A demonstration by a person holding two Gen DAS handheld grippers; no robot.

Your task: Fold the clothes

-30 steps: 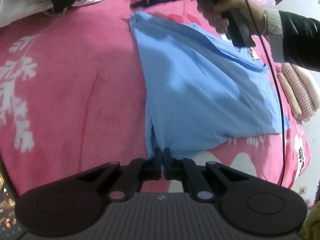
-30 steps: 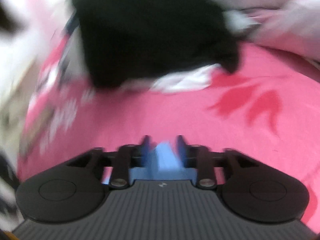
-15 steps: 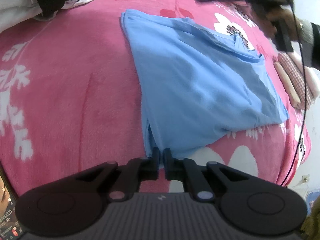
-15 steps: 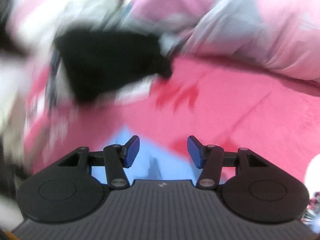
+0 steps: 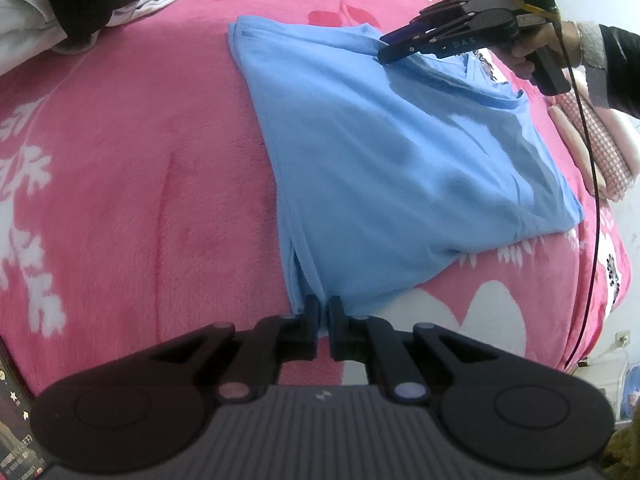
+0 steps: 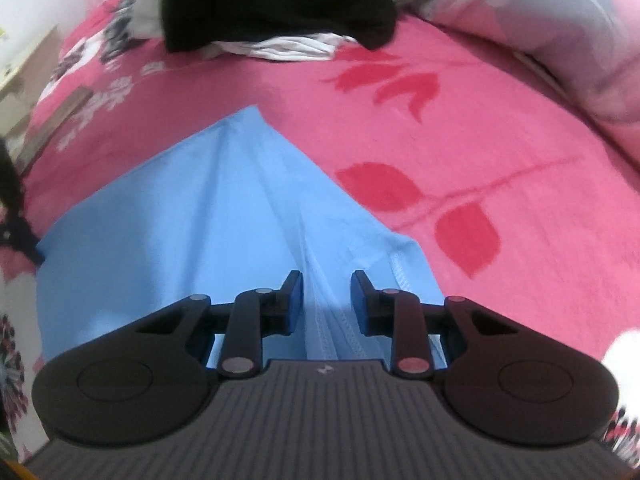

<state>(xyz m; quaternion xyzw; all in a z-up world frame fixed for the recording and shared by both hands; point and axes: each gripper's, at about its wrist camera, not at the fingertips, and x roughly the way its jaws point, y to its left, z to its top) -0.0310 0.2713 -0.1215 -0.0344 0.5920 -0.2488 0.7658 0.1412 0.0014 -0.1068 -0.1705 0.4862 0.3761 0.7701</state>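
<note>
A light blue shirt [image 5: 400, 168] lies folded lengthwise on the pink floral blanket [image 5: 140, 200]. My left gripper [image 5: 324, 312] is shut on its near corner, with cloth pinched between the pads. In the left wrist view my right gripper [image 5: 386, 50], held by a hand [image 5: 536, 52], touches the shirt's far edge near the collar. In the right wrist view the right gripper [image 6: 326, 300] straddles a raised fold of the blue shirt [image 6: 200, 208]. Its jaws are closing, the fold stands between them, and gaps still show beside both pads.
A black garment [image 6: 272, 0] over white cloth [image 6: 288, 46] lies at the far end of the bed. A pink and grey quilt [image 6: 560, 40] sits at the far right. Folded checked items [image 5: 592, 140] and a black cable [image 5: 596, 220] lie along the right edge.
The right gripper swung from the black garment back over the shirt's far edge, and its jaws narrowed around a fold. The left gripper stayed shut on the near corner.
</note>
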